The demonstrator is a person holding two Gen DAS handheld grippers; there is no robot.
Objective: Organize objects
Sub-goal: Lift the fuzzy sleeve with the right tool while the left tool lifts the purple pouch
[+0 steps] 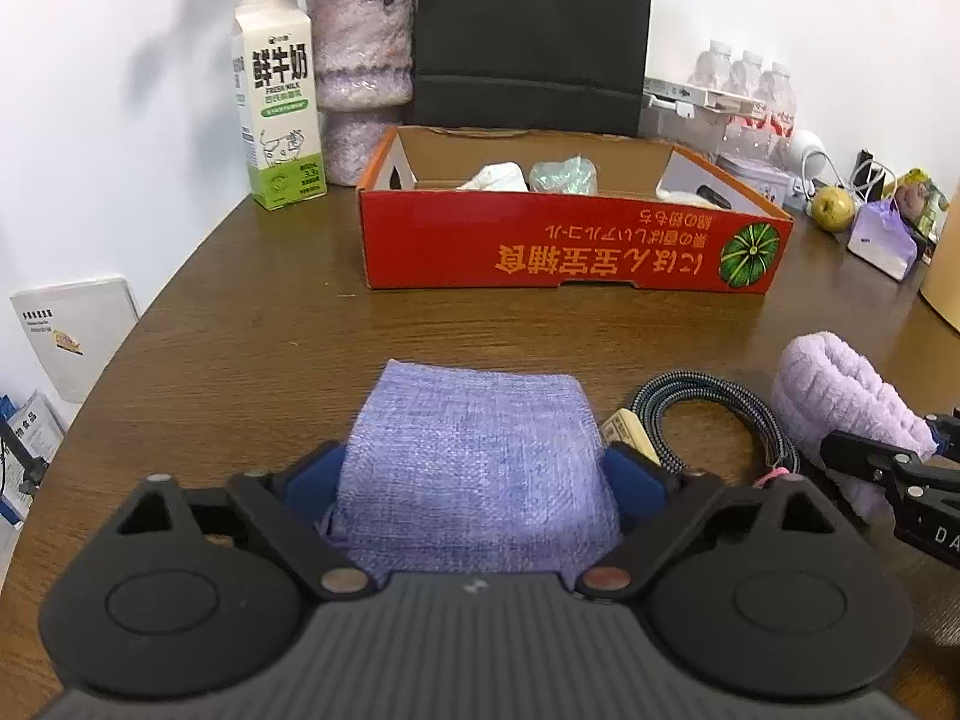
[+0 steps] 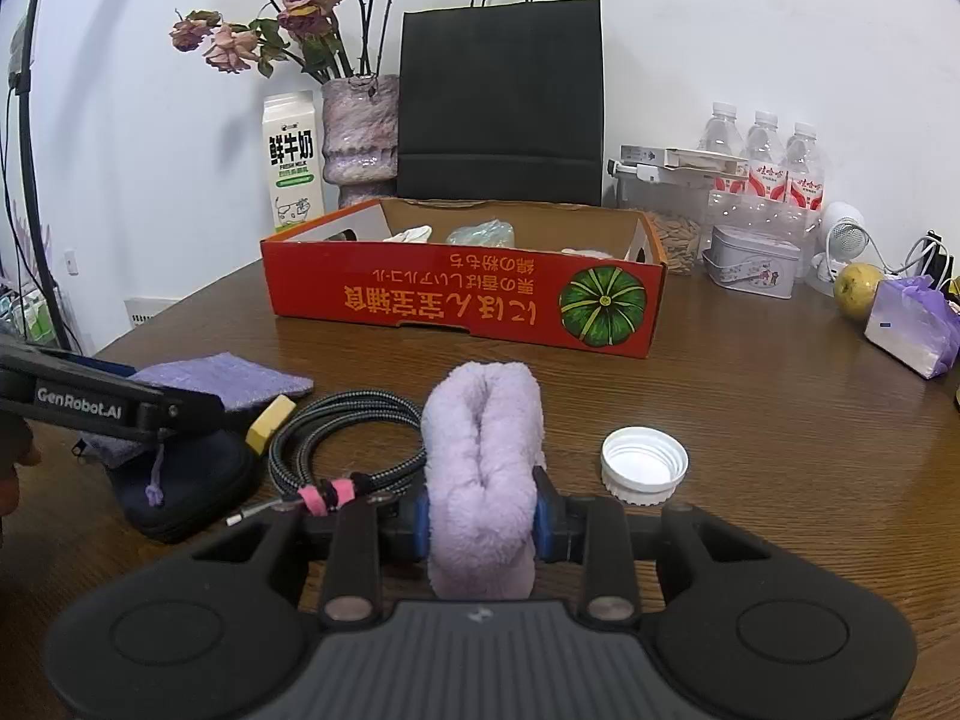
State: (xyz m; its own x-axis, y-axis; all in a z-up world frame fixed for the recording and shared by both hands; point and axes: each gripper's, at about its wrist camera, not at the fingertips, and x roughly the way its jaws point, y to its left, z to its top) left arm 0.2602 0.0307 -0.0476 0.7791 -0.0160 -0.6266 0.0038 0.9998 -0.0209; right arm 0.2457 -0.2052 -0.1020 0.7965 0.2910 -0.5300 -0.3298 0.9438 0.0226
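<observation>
My left gripper (image 1: 477, 480) is shut on a folded purple woven cloth (image 1: 474, 456) low over the wooden table (image 1: 240, 330); the cloth also shows in the right wrist view (image 2: 228, 378). My right gripper (image 2: 481, 525) is shut on a fluffy lilac rolled towel (image 2: 483, 450), which shows at the right in the left wrist view (image 1: 840, 396). The red cardboard box (image 1: 564, 240) stands open behind, holding a white wad, a green sponge-like piece and a white item; it also shows in the right wrist view (image 2: 456, 300).
A coiled braided cable (image 2: 342, 438), a yellow eraser (image 2: 270, 417), a dark pouch (image 2: 186, 480) and a white bottle cap (image 2: 645, 465) lie near the grippers. A milk carton (image 1: 279, 102), vase, black bag (image 2: 501, 102), water bottles, tin and apple (image 2: 858, 288) line the back.
</observation>
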